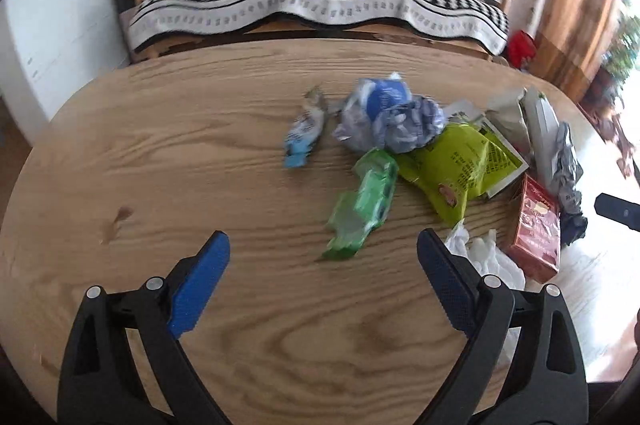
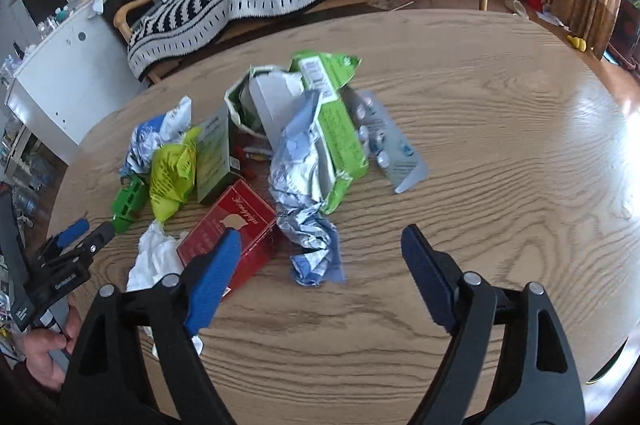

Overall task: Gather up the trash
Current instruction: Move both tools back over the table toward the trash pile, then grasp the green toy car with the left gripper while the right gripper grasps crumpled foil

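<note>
Both tongs, the left tongs (image 1: 323, 240) and the right tongs (image 2: 321, 234), hang wide open and empty over the near bench (image 1: 160, 153), ready to pick from the trash (image 2: 280, 145) piled at its middle.

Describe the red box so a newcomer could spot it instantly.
Start at the trash pile on the oval wooden table. On the pile's near edge lies the red box, beside crumpled white tissue. It is the only red, rigid, flat-sided piece; its neighbours are crumpled wrappers.
</note>
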A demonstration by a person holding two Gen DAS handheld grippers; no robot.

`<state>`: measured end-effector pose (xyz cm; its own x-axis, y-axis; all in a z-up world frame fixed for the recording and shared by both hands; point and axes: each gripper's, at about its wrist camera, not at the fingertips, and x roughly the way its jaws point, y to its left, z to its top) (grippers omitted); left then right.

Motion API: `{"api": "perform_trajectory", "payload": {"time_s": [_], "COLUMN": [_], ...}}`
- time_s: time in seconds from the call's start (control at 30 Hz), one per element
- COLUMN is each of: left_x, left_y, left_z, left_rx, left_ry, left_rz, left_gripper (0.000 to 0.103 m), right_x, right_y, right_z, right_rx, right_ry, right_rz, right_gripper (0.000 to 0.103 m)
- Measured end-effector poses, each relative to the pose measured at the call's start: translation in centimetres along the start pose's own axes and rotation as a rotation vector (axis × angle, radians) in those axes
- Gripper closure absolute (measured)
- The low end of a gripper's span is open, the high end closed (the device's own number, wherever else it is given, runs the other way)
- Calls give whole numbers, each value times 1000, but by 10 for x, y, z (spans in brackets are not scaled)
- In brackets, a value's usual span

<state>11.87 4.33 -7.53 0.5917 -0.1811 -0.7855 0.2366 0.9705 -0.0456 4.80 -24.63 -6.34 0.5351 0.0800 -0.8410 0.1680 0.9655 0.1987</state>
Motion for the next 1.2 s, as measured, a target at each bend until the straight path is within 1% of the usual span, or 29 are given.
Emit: {"api": "perform_trajectory", "payload": {"time_s": [0.1,0.2,0.27,0.33,0.37,0.4,0.43,0.6,0.67,0.7,0.73,0.77,0.83,0.9,1.03,1.13,1.2], "left_x": [15,25,30,35,38,40,41,29,22,18,15,12,3,-6,-22,-34,-42], "left_y": [-14,-18,-18,-17,-16,-15,-15,-13,-12,-12,-12,-12,-14,-17,-29,-50,-71], "left_z": [8,12,16,16,16,14,15,14,13,13,12,12,11,12,15,17,20], "left_rx": [46,42,33,14,6,4,4,-7,-11,-19,-26,-33,-44,-54,-63,-51,-24], "left_ry": [-4,8,24,53,74,86,91,63,57,57,57,57,53,43,26,9,-9], "left_rz": [10,5,9,-11,-22,-25,-21,10,15,14,15,17,15,11,-5,-36,-55], "left_gripper": [11,13,22,45,52,67,67,68,68,68,68,68,68,68,68,68,68], "right_x": [5,11,14,18,20,21,23,29,31,32,35,36,34,24,-9,-31,-47], "right_y": [3,4,3,0,-2,-4,-6,-8,-8,-8,-8,-8,-5,-2,-7,-20,-36], "right_z": [-1,-1,-2,-1,0,0,0,-1,-1,-1,-1,-1,-2,-3,-7,-10,-14], "right_rx": [-18,-24,-23,-15,-10,-4,4,8,8,9,11,13,-1,-24,-42,-32,-17], "right_ry": [3,9,11,17,21,26,30,45,52,58,71,87,89,67,0,-43,-77], "right_rz": [-17,-36,-48,-45,-43,-40,-33,-23,-17,-13,3,23,29,39,76,77,62], "right_gripper": [24,24,24,26,27,29,29,31,36,45,63,73,79,79,80,80,80]}}
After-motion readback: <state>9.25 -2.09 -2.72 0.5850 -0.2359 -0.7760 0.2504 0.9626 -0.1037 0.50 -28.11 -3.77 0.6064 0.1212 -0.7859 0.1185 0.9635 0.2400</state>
